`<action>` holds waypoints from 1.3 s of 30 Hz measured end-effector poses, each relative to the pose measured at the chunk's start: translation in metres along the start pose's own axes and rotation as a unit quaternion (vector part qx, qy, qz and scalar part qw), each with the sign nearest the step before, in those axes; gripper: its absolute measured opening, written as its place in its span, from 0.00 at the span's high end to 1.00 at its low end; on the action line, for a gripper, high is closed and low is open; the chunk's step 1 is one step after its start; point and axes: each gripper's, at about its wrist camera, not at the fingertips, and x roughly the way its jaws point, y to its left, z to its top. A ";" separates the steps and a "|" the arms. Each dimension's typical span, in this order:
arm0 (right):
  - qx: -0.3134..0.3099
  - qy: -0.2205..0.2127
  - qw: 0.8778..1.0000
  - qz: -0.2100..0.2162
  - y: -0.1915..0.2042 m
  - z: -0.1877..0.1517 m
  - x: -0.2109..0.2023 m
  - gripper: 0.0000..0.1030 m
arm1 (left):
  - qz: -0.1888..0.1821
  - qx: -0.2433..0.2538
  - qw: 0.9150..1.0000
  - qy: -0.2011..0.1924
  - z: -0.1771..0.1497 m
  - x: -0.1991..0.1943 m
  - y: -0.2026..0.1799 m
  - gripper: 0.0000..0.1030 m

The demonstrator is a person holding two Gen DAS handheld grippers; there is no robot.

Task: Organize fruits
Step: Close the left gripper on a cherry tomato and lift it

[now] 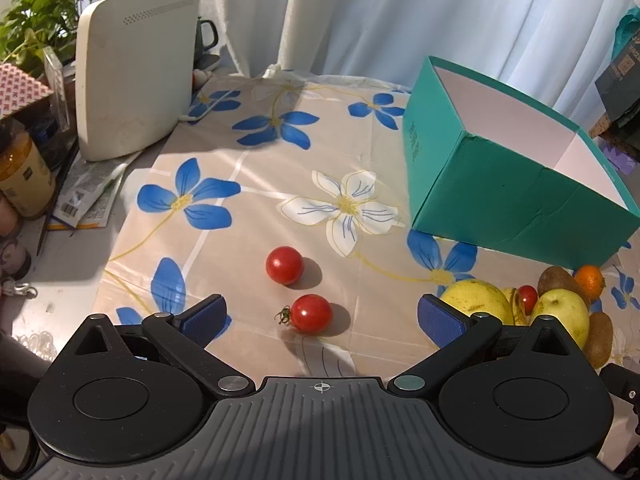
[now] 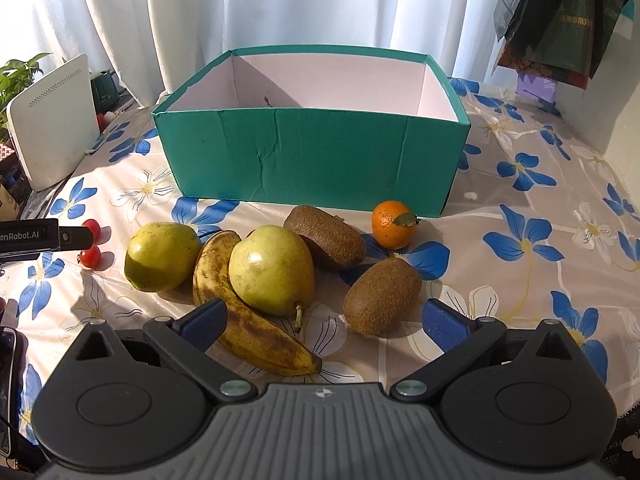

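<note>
An empty teal box (image 2: 312,152) with a white inside stands at the back of the floral tablecloth; the left wrist view has the teal box (image 1: 500,184) at the right. Before it lie two yellow-green pears (image 2: 270,268) (image 2: 160,256), a spotted banana (image 2: 244,316), two kiwis (image 2: 382,296) (image 2: 326,236) and a mandarin (image 2: 393,224). Two cherry tomatoes (image 1: 311,313) (image 1: 284,265) sit just ahead of my left gripper (image 1: 322,318), which is open around nothing. My right gripper (image 2: 324,322) is open too, low over the banana's near end and the nearer kiwi.
A white router-like device (image 1: 134,72) stands at the back left beside a potted plant (image 1: 40,12), a jar (image 1: 24,178) and papers. White curtains hang behind the table. A dark bag (image 2: 560,20) hangs at the upper right. Bare tablecloth (image 2: 540,200) lies right of the box.
</note>
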 end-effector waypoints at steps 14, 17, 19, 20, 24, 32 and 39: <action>0.008 0.025 1.000 -0.005 -0.005 0.005 0.020 0.00 | -0.002 0.009 1.000 -0.003 0.007 0.022 -0.002 0.00; 0.008 0.028 1.000 -0.005 -0.005 0.008 0.023 0.00 | -0.001 0.011 1.000 -0.001 0.008 0.024 -0.001 0.10; 0.009 0.031 0.999 -0.004 -0.005 0.009 0.026 0.00 | 0.002 0.014 1.000 0.010 0.009 0.028 -0.001 0.25; 0.009 0.032 0.999 -0.003 -0.005 0.009 0.027 0.00 | 0.001 0.013 1.000 0.017 0.009 0.031 -0.001 0.27; 0.009 0.034 0.999 -0.001 -0.005 0.012 0.031 0.00 | -0.002 0.008 1.000 0.027 0.008 0.035 0.001 0.33; 0.012 0.039 0.999 0.001 -0.005 0.014 0.037 0.00 | 0.005 0.007 0.998 0.059 0.006 0.042 -0.001 0.57; 0.010 0.037 0.999 0.005 -0.006 0.015 0.038 0.00 | 0.018 0.021 0.998 0.059 0.005 0.041 -0.006 0.68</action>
